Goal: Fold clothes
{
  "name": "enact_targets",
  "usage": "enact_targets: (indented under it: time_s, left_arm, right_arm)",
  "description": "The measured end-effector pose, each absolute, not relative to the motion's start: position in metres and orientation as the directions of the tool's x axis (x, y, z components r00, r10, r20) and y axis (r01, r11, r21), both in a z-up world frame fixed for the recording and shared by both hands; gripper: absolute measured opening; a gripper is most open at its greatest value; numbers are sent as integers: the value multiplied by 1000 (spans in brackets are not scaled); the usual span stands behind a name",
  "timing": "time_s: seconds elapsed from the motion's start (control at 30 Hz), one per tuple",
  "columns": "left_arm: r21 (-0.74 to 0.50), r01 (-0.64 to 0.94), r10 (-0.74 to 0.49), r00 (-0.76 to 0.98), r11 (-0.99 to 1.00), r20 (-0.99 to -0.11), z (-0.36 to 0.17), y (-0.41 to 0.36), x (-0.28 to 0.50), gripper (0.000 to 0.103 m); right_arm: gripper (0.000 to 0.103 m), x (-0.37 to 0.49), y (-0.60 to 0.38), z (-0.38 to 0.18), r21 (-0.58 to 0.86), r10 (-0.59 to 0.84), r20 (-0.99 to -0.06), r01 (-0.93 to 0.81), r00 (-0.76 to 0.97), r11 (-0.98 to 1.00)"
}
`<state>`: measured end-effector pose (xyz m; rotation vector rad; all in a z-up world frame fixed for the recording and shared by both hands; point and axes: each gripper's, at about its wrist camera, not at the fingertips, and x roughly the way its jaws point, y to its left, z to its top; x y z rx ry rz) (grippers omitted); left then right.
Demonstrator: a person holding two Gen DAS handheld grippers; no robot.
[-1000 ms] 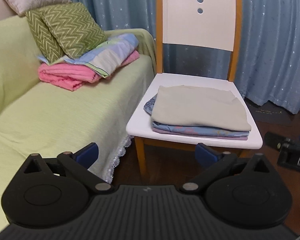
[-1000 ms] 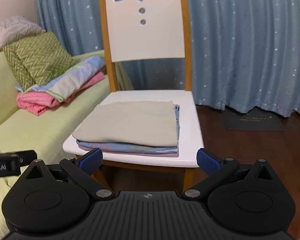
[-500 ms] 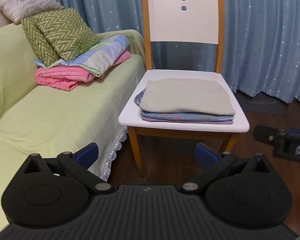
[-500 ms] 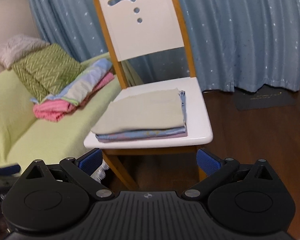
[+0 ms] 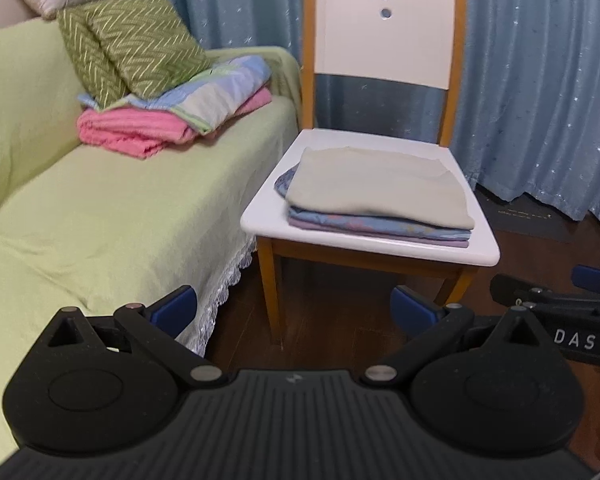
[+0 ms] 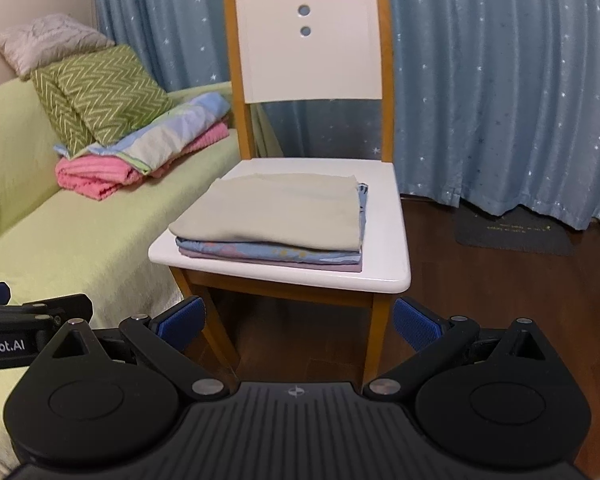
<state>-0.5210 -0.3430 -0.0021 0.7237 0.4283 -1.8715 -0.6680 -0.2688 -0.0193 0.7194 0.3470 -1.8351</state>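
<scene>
Blue curtains (image 6: 500,100) back the chair (image 6: 320,276). Both views have swung back toward the folded stack (image 6: 276,220); left tongs (image 5: 294,312) and right tongs (image 6: 298,320) are wide, empty; folding appears complete.

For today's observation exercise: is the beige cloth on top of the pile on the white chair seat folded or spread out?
Folded. The beige cloth lies as a flat, neat rectangle with layered edges, stacked on other folded fabrics on the white chair seat.
</scene>
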Motion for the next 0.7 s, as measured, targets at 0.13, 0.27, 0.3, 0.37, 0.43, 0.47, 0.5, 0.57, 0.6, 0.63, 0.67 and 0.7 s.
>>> enact_targets:
  time_s: [0.13, 0.27, 0.3, 0.37, 0.43, 0.47, 0.5, 0.57, 0.6, 0.63, 0.67, 0.7]
  left_arm:
    - [50, 918, -693, -261, -395, -672, -11, -354, -519, 102]
    - [44, 915, -673, -261, -400, -692, -21, -367, -522, 102]
    - [42, 914, -665, -262, -403, -699, -25, -371, -523, 102]
    - [40, 911, -652, -263, -411, -711, -31, -380, -527, 102]
    - [41, 906, -641, -265, -421, -720, -36, -388, -532, 102]
    - [41, 904, -635, -266, -425, -725, -39, -392, -534, 102]
    - [39, 902, -628, -267, -429, -731, -42, -397, -536, 102]
    - [36, 899, -618, -270, -436, -739, -47, -406, -540, 102]
    - [33, 897, -611, -273, -440, -743, -50, -411, -543, 102]
    - [28, 896, -604, -275, -444, -748, -53, -416, -545, 102]
    - [24, 894, -596, -277, -447, -754, -56, -421, -547, 102]
    - [20, 893, -590, -280, -449, -758, -58, -425, -548, 102]
  right_arm:
    - [103, -669, -282, -27, 95, -728, -648, 924, -225, -370]
    - [103, -676, -297, -37, 89, -707, -672, 924, -220, -371]
    - [103, -677, -300, -39, 86, -701, -678, 924, -220, -374]
    - [103, -679, -307, -44, 82, -689, -690, 922, -221, -378]
    - [103, -682, -313, -49, 80, -677, -701, 918, -225, -388]
    - [103, -684, -317, -52, 78, -671, -705, 916, -229, -394]
    - [103, -686, -320, -54, 77, -665, -710, 913, -232, -401]
    - [103, -689, -326, -56, 75, -660, -713, 909, -239, -410]
    - [103, -690, -330, -57, 74, -657, -714, 907, -242, -414]
    - [103, -691, -333, -59, 73, -655, -715, 906, -245, -418]
    - [103, -693, -336, -60, 72, -652, -716, 904, -248, -422]
    - [103, -694, -340, -61, 71, -650, -717, 902, -251, -426]
